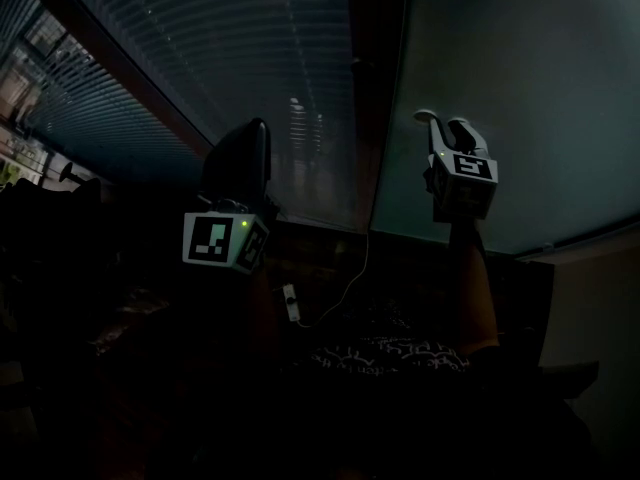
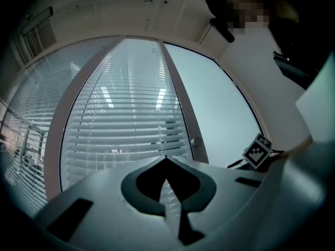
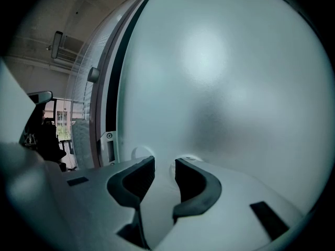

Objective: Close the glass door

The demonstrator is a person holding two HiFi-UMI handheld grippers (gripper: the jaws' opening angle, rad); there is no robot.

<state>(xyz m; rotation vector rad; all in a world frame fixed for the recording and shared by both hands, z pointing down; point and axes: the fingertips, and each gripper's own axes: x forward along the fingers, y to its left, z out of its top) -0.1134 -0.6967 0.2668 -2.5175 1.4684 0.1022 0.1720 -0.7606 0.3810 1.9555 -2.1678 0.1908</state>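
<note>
The frosted glass door fills the right of the head view and most of the right gripper view. My right gripper is held up close against it, beside a small curved handle. Its jaws stand open with only glass showing between them, and a round fitting shows just behind the left jaw. The door's edge with its latch plate is at the left. My left gripper is raised before the blinds with its jaws shut and nothing in them.
A glass panel with slatted blinds stands left of a dark door post, and a round knob sits on that post. A white cable with a small box hangs below. The lower room is too dark to make out.
</note>
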